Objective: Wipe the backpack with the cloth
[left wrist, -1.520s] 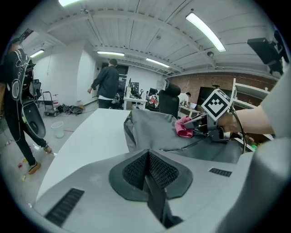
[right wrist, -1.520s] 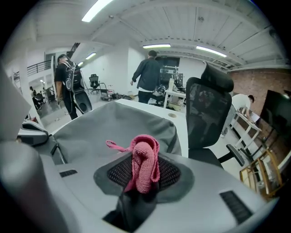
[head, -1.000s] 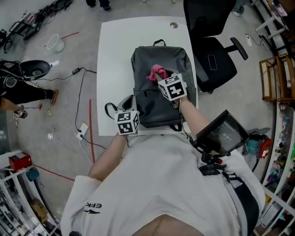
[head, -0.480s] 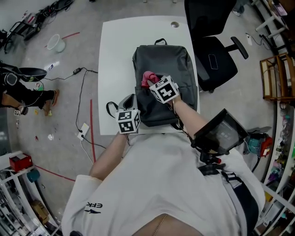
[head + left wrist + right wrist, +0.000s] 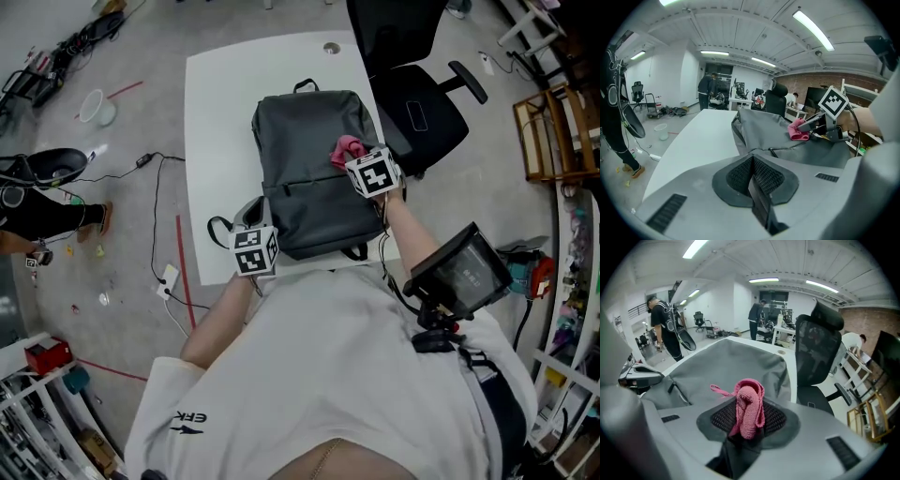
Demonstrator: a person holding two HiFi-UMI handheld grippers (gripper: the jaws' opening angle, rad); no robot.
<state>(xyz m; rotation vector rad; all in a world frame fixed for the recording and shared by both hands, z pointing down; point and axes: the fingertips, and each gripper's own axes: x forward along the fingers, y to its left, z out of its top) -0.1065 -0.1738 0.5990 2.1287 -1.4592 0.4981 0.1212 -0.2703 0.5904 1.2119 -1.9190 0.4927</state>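
R tool [image 5: 747, 430]: jaws clamped on the pink cloth [image 5: 749, 405]. Cloth is bunched and sticks up out of the jaws, w/ a loose strand trailing to its left. Right under and ahead of this tool lies the grey backpack [image 5: 724, 359]. Head view shows the R tool [image 5: 360, 161] holding the cloth [image 5: 347, 149] against the backpack [image 5: 305, 155] at the pack's right edge, approx mid-length. Ahead-right of the tool, off the counter, stands a black office chair [image 5: 816, 350].

L tool [image 5: 757, 187]: jaws closed together, nothing seen btwn them. In head view the L tool [image 5: 254, 246] sits at the pack's near-left corner, just beside a black strap loop [image 5: 217, 230]. Ahead of it the backpack [image 5: 764, 129] lies flat on the white counter [image 5: 701, 136], w/ bare counter [image 5: 220, 112] to the tool's left. Ahead-right of it, the cloth [image 5: 798, 131] touches the pack's top face. The 2 tools are well apart, w/ the pack btwn them.
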